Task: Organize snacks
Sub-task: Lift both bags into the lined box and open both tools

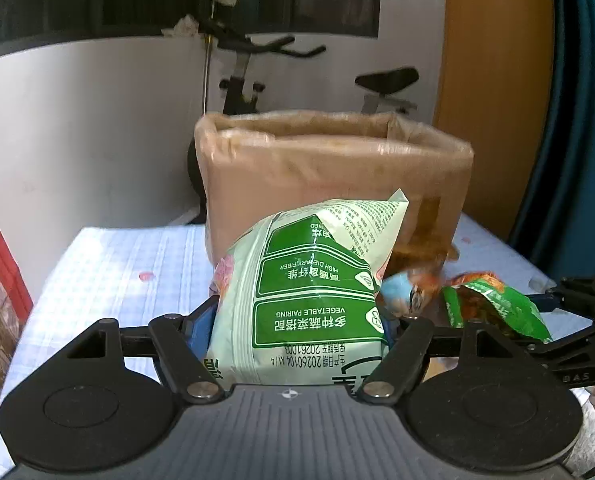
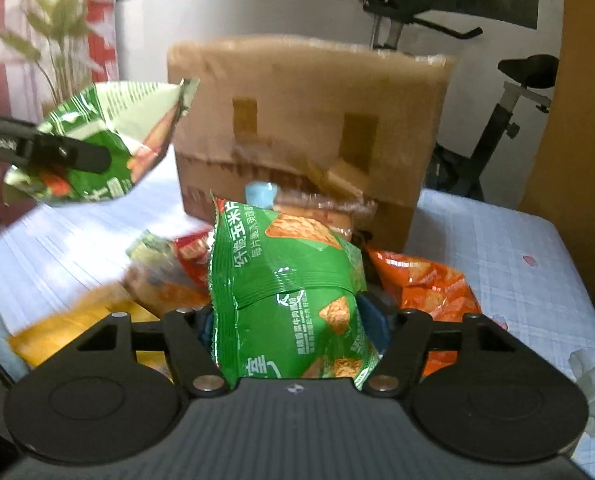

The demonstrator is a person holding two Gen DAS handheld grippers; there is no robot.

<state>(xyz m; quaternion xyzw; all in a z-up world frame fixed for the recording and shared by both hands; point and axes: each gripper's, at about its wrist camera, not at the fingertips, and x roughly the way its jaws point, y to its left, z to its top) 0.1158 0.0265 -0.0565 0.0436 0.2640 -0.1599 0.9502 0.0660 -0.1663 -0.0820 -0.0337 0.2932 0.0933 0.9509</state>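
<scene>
My left gripper (image 1: 297, 320) is shut on a pale green and white snack bag (image 1: 309, 280), held up in front of the open brown cardboard box (image 1: 329, 168). The right wrist view shows that same bag (image 2: 109, 128) at the upper left, with the left gripper's finger (image 2: 69, 152) across it. My right gripper (image 2: 289, 320) is shut on a bright green corn chip bag (image 2: 285, 280), raised above a heap of snacks. In the left wrist view this chip bag (image 1: 493, 308) shows at the right. The box (image 2: 309, 120) stands just behind the heap.
An orange chip bag (image 2: 429, 284), a yellow bag (image 2: 77, 320) and a red pack (image 2: 193, 248) lie on the checked tablecloth (image 2: 497, 248) before the box. An exercise bike (image 1: 249, 72) stands behind the table. A plant (image 2: 53, 12) is at the far left.
</scene>
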